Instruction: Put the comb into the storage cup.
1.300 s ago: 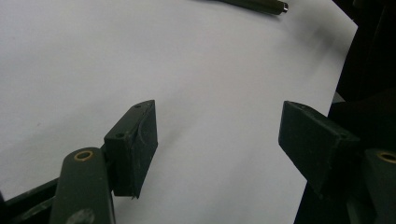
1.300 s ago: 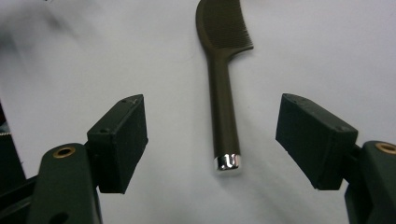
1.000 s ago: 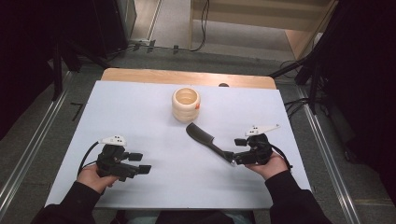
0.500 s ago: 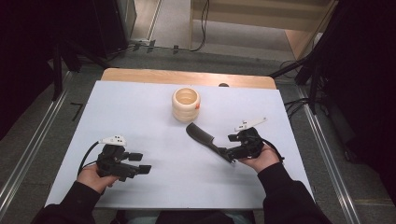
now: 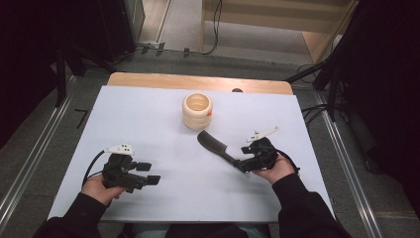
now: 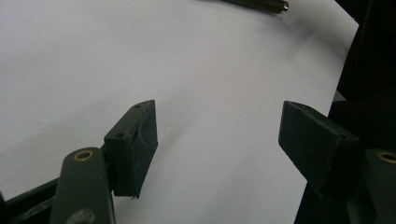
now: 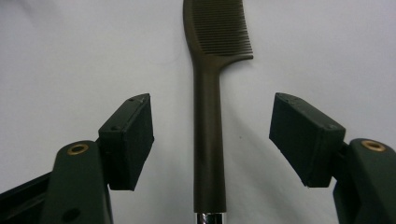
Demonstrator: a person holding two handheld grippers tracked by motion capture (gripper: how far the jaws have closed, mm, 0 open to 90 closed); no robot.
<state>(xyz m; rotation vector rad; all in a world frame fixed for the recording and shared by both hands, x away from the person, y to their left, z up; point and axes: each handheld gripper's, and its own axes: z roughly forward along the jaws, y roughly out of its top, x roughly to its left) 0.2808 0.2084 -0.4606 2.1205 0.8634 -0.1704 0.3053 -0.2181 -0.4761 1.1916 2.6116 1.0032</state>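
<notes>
Straddling the handle of a dark brown comb (image 7: 208, 116), your right gripper (image 7: 211, 135) has its jaws spread, one on each side of the handle with clear gaps, and they have just been narrowing; nothing is pinched yet. The comb lies flat on the white table (image 5: 148, 114), right of centre, its toothed head pointing toward a cream ridged cup (image 5: 197, 110) that stands a little beyond it. In the high view the right gripper (image 5: 246, 163) sits at the comb's (image 5: 216, 147) near end.

The comb looks like light, rigid plastic, slim and low, so it may skid or pivot on the smooth surface if one jaw lands first. Take it on the straight handle, well below the fine teeth, which look the most breakable part. A silver band caps the handle end.

Your left gripper (image 6: 217, 140) rests well apart at the table's left, jaws wide open over bare surface.
</notes>
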